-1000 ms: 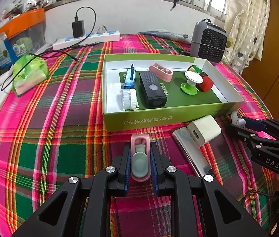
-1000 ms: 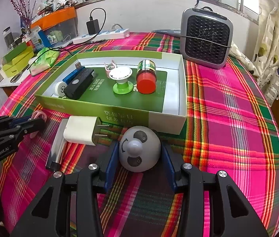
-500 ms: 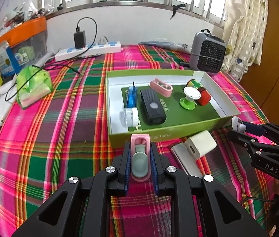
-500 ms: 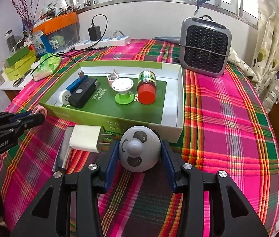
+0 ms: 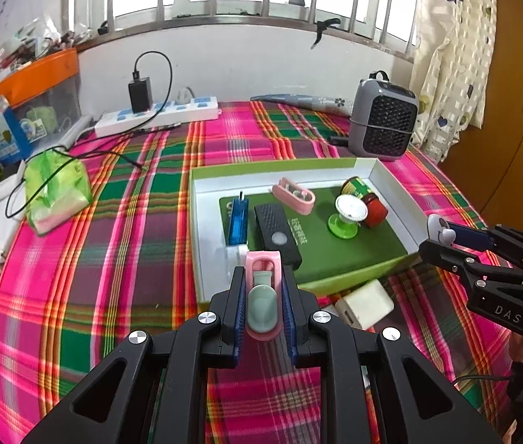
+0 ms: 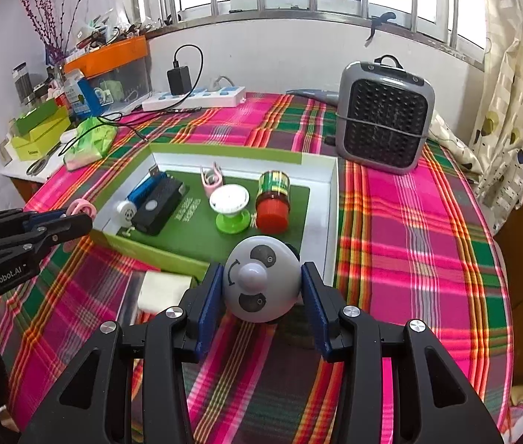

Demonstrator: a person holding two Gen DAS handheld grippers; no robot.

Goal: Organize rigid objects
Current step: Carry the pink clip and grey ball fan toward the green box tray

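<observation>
My left gripper [image 5: 263, 290] is shut on a pink clip with a grey-green tab [image 5: 263, 296], held above the near wall of the green box [image 5: 363, 275]. My right gripper [image 6: 261, 288] is shut on a grey panda-faced dome [image 6: 259, 283], also raised at the box's near edge [image 6: 172, 259]. Inside the box lie a blue USB stick [image 5: 238, 220], a black device [image 5: 276, 235], another pink clip [image 5: 294, 195], a white-and-green suction holder [image 6: 230, 205] and a red-lidded jar [image 6: 274, 201]. A white charger plug [image 5: 365, 303] rests on the cloth in front of the box.
A grey fan heater [image 6: 385, 125] stands behind the box on the plaid tablecloth [image 5: 94, 259]. A power strip with a black adapter [image 5: 157, 113] runs along the back wall. A green tissue pack [image 5: 56, 188] and cluttered boxes [image 6: 39, 133] sit at the left.
Both grippers have risen with their loads; the box and table now look farther below. The charger plug and the silver item beside it stayed on the cloth.
</observation>
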